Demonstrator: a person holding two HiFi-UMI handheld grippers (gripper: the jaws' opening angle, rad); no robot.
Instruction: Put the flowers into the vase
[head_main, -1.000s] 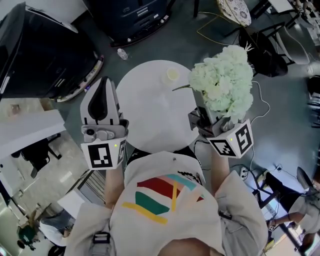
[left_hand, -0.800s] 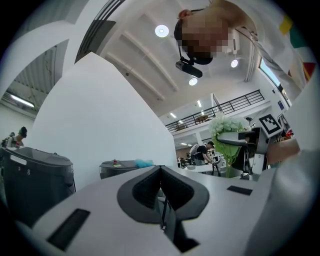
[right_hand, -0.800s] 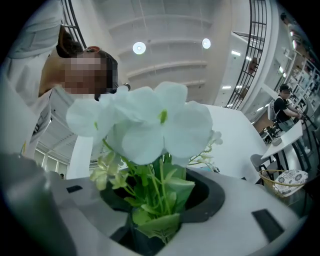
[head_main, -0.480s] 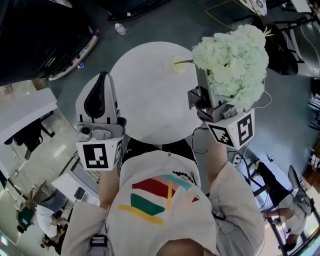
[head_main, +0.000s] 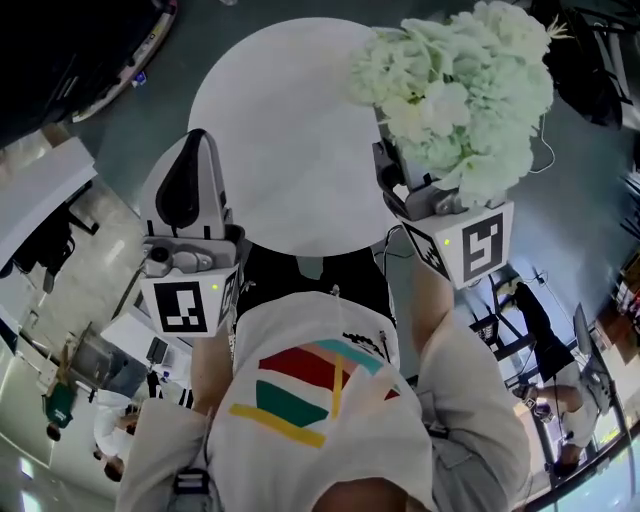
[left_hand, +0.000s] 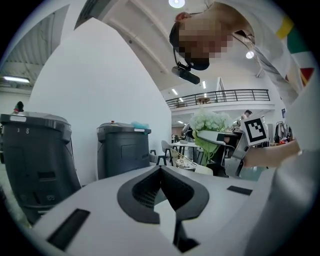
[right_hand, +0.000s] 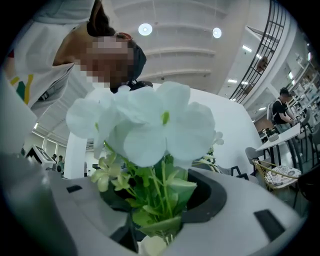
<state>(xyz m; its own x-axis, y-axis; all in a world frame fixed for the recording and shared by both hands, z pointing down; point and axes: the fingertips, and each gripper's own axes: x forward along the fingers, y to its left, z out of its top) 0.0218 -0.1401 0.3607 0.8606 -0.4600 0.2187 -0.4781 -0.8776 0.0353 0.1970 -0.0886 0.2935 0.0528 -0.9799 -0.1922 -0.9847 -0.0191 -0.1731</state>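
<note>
1. Head view: the person stands over a round white table (head_main: 290, 130) with a gripper in each hand.
   - The left gripper (head_main: 198, 140) is at the table's left edge. Its two dark-lined jaws come together at the tips, with nothing caught in them.
   - Its marker cube (head_main: 185, 305) sits close to the person's chest.
   - The right gripper (head_main: 405, 185) is at the table's right edge and carries the flowers (head_main: 460, 85). They are a thick bunch of pale white-green blooms that hides the jaw tips and hangs over the table's right rim.

2. Left gripper view: the left gripper (left_hand: 162, 172) shows its black pads touching at the tip, and the hollow behind them is empty.
   - Beyond it a dark grey bin (left_hand: 123, 150) stands against a white wall, with a second one at the far left.
   - Further off to the right, the flowers (left_hand: 210, 122) are visible above the other gripper's white jaw, just beside its marker cube (left_hand: 256, 131).

3. Right gripper view: the right gripper (right_hand: 160, 227) is clamped on the bunch low down, its pads pressing the green stems (right_hand: 157, 200) and leaves from both sides.
   - The flowers (right_hand: 150, 125) rise straight out of the jaws, and their broad white petals fill the middle of the view.
   - Smaller cream blossoms (right_hand: 102, 175) stick out to the left.
</note>
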